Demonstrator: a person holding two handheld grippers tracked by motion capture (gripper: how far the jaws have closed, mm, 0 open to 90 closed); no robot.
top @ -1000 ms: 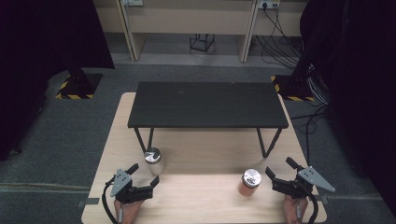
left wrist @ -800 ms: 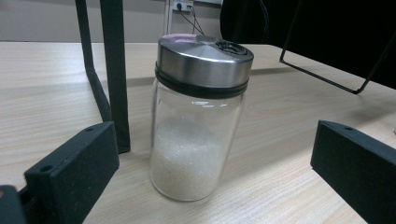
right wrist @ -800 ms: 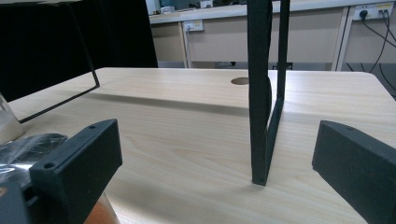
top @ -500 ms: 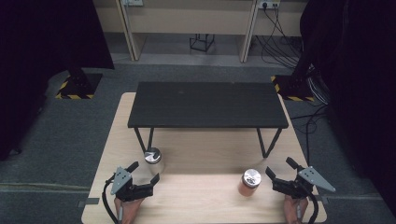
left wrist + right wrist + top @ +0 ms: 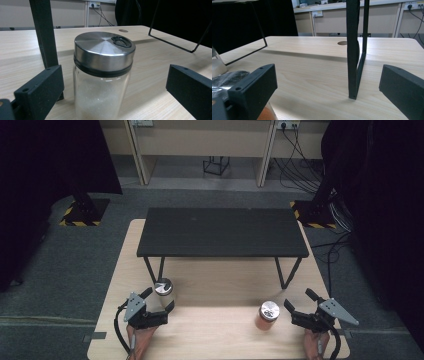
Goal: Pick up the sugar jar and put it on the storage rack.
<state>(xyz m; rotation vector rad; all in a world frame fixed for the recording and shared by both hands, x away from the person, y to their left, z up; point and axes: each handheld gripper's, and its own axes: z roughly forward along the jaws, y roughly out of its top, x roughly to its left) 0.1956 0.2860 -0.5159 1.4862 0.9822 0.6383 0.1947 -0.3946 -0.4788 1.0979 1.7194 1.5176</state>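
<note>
— That jar (image 5: 101,82) near the left: its glass wall is looking clear and smooth, and its lid (image 5: 105,51) is showing brushed, shiny metal above a matt black band.

— The surface (image 5: 317,65) is showing pale wood grain with a soft sheen. The fingers (image 5: 40,93) are looking like matt black plastic.

— And the small black table (image 5: 222,232) is looking matt and dark, on thin dark legs (image 5: 353,50).

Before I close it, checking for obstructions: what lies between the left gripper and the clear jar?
Nothing: the left gripper already straddles the clear jar, per its own view.
</note>
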